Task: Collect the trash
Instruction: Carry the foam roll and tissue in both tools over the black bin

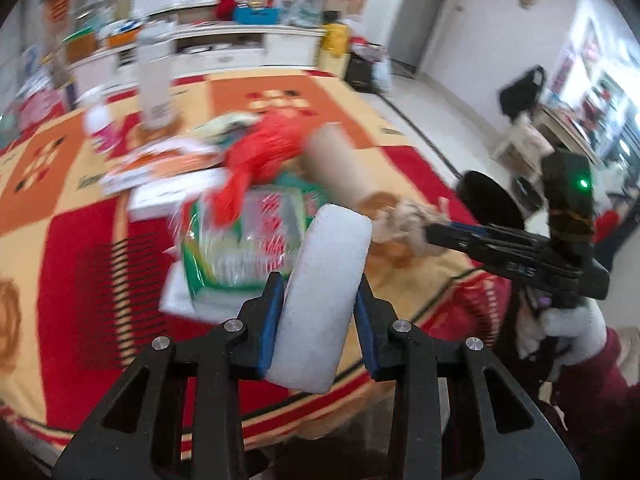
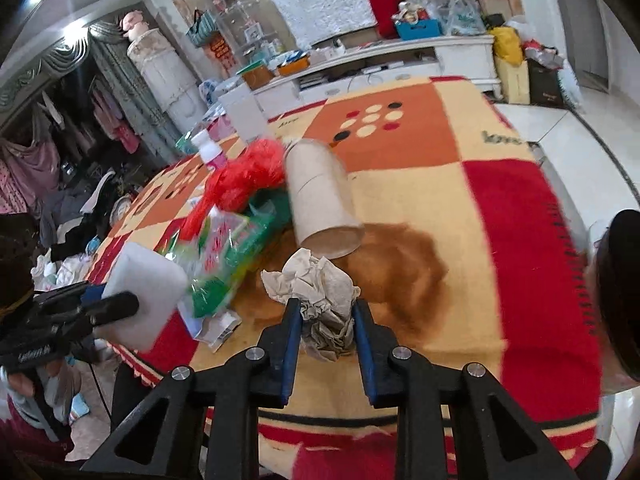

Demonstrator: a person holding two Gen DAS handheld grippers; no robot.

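My left gripper [image 1: 320, 300] is shut on a white foam block [image 1: 324, 292], held above the table's near edge; it also shows in the right wrist view [image 2: 144, 292]. My right gripper [image 2: 325, 320] is shut on a crumpled beige paper wad [image 2: 320, 300], also seen in the left wrist view [image 1: 404, 224]. On the table lie a cardboard tube [image 2: 322, 200], a red plastic bag [image 2: 244, 176] and a green clear-plastic wrapper [image 2: 228, 252].
A checked red, orange and yellow cloth [image 2: 500, 220] covers the table. A tall white container [image 1: 154, 80], a small pink-labelled bottle [image 1: 100, 124] and flat boxes [image 1: 160, 176] stand farther back. A black round object [image 1: 486, 200] sits past the right table edge.
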